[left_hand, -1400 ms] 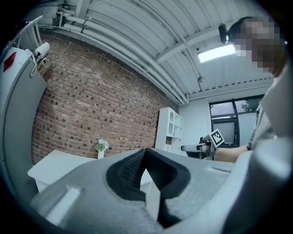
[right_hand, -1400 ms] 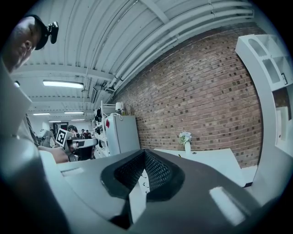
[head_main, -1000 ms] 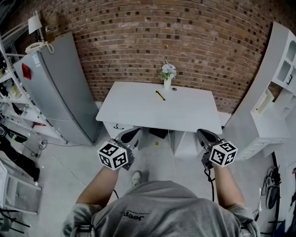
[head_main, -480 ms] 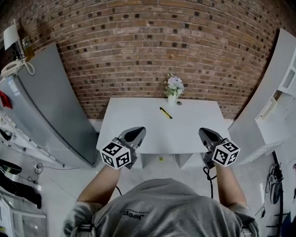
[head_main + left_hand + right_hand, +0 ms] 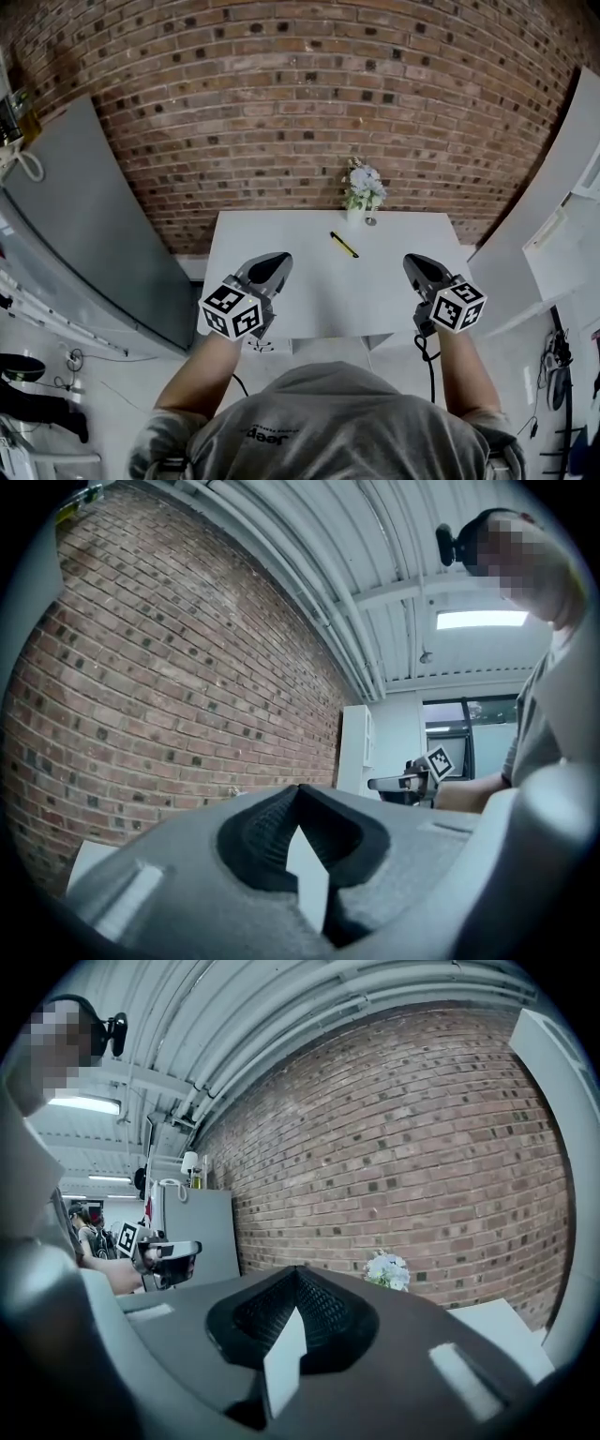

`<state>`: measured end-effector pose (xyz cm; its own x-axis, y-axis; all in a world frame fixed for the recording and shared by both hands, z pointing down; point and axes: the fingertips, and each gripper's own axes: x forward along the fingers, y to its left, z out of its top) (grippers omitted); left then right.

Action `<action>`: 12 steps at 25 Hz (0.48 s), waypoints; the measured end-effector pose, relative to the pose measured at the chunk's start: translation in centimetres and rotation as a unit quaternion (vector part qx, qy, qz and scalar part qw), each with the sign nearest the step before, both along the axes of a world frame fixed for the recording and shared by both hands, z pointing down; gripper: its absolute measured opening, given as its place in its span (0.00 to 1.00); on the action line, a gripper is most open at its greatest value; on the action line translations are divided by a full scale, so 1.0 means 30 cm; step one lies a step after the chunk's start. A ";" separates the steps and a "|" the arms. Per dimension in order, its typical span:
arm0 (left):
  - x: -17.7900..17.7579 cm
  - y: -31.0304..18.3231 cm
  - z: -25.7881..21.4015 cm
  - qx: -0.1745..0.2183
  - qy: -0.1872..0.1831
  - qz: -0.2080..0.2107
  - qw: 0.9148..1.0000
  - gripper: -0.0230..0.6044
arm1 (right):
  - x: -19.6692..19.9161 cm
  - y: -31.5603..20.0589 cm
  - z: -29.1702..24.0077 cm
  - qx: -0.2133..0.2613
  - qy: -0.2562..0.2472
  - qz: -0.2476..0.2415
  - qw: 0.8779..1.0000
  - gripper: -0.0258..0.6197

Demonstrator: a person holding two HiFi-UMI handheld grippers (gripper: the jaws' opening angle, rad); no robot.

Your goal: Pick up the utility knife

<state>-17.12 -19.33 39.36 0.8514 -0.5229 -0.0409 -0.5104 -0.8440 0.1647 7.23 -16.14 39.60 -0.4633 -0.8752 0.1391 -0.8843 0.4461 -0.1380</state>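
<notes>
Left gripper (image 5: 273,266) and right gripper (image 5: 418,266): jaws together, empty, at mid-frame. Utility knife (image 5: 344,245) lies on white table (image 5: 272,234), centre frame, near flower vase (image 5: 361,195), apart from both grippers.

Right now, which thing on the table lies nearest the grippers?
The knife: yellow and black, lying flat toward the table's middle. The flower vase and the small dark thing beside it stand farther back, by the wall.

Both grippers out front, jaws closed.
Your left gripper (image 5: 275,262) and right gripper (image 5: 414,263) point away from you, level, well apart, empty, arms (image 5: 202,370) outstretched.
</notes>
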 end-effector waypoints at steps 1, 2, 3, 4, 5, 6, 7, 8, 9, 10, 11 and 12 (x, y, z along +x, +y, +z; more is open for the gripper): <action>0.001 -0.026 0.003 -0.002 -0.001 -0.002 1.000 0.03 | 0.005 -0.028 0.001 -0.001 0.000 0.000 1.000 0.05; 0.005 -0.050 0.007 -0.004 -0.002 -0.003 1.000 0.03 | 0.010 -0.057 0.002 -0.002 -0.001 -0.001 1.000 0.05; 0.011 -0.073 0.013 -0.006 -0.004 -0.005 1.000 0.03 | 0.016 -0.085 0.005 -0.003 -0.002 -0.003 1.000 0.05; 0.018 -0.094 0.019 -0.008 -0.006 -0.007 1.000 0.03 | 0.021 -0.114 0.009 -0.004 -0.003 -0.006 1.000 0.05; 0.027 -0.115 0.026 -0.009 -0.009 -0.010 1.000 0.03 | 0.028 -0.143 0.014 -0.004 -0.005 -0.011 1.000 0.05; 0.040 -0.135 0.033 -0.010 -0.012 -0.013 1.000 0.03 | 0.038 -0.172 0.019 -0.003 -0.006 -0.016 1.000 0.05; 0.058 -0.156 0.040 -0.010 -0.015 -0.016 1.000 0.03 | 0.054 -0.202 0.024 -0.001 -0.007 -0.021 1.000 0.05; 0.080 -0.176 0.046 -0.009 -0.018 -0.019 1.000 0.03 | 0.076 -0.233 0.028 0.001 -0.009 -0.026 1.000 0.05; 0.106 -0.196 0.050 -0.009 -0.021 -0.023 0.999 0.03 | 0.101 -0.265 0.032 0.002 -0.012 -0.031 0.999 0.05; 0.132 -0.219 0.051 -0.008 -0.023 -0.029 0.999 0.03 | 0.127 -0.300 0.035 0.003 -0.014 -0.037 0.999 0.05; 0.159 -0.244 0.052 -0.008 -0.025 -0.036 0.999 0.03 | 0.153 -0.337 0.038 0.003 -0.017 -0.045 0.999 0.05; 0.186 -0.273 0.052 -0.008 -0.026 -0.045 0.999 0.03 | 0.178 -0.375 0.040 0.003 -0.019 -0.053 0.998 0.05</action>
<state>-11.54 -27.51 40.92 0.8018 -0.5974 0.0106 -0.5920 -0.7919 0.1494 12.59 -27.40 40.80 -0.5584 -0.8216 0.1148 -0.8262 0.5382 -0.1667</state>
